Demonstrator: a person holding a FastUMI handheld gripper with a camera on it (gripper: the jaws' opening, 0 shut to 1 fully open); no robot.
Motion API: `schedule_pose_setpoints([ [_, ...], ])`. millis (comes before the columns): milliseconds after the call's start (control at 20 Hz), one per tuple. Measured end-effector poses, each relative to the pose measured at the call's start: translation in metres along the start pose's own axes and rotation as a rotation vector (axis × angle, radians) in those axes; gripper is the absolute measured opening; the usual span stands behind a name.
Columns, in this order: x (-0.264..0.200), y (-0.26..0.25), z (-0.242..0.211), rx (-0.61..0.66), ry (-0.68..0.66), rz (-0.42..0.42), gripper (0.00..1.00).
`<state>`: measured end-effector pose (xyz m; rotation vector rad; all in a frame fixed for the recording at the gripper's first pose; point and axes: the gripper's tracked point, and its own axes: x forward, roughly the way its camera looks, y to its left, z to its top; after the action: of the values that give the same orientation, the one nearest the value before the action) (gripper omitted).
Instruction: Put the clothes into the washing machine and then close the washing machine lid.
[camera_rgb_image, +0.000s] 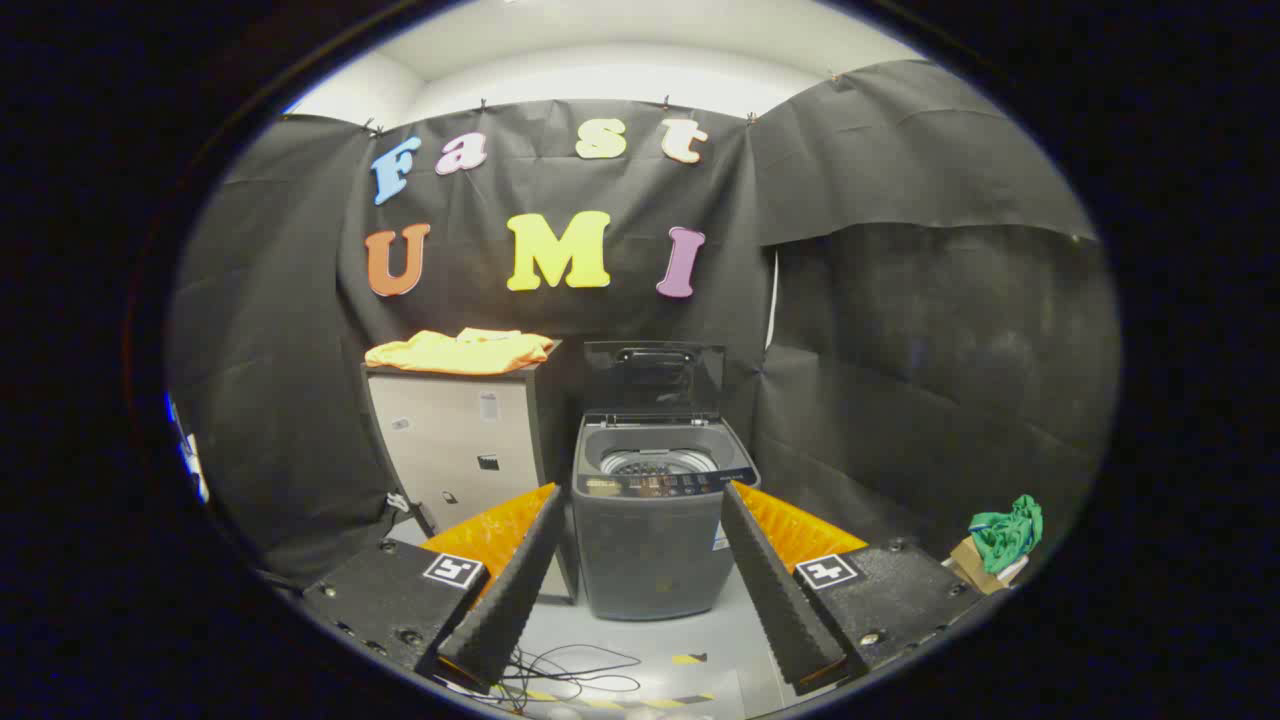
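1. Orange garment (461, 351) lies flat and roughly folded on top of a pale cabinet (462, 455), which stands just beside the washing machine (655, 530), on the side of the gripper's left finger.
2. Washing machine: dark grey top-loader standing on the floor against the black cloth wall. Its lid (655, 376) is raised upright at the back. The ribbed metal drum (655, 461) shows through the open top; no clothing visible inside it.
3. Gripper (640, 495): fingers spread wide, with nothing between them and touching nothing. The washing machine stands beyond the fingertips, its body seen in the gap between the two fingers.
4. The left finger (510, 590) points toward the cabinet's foot; the right finger (775, 585) points toward the front corner of the washing machine.
5. A crumpled green cloth (1010, 532) sits on a small cardboard box (975, 565), well apart from the washing machine, out past the right finger.
6. Loose black cables (565, 675) lie on the pale floor in front of the washing machine, between the finger bases.
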<state>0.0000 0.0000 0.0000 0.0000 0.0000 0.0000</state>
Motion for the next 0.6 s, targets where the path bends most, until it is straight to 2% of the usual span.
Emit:
schedule_pose_setpoints([
  [600, 0.002, 0.0009, 0.002, 0.009, -0.014, 0.002, 0.98],
])
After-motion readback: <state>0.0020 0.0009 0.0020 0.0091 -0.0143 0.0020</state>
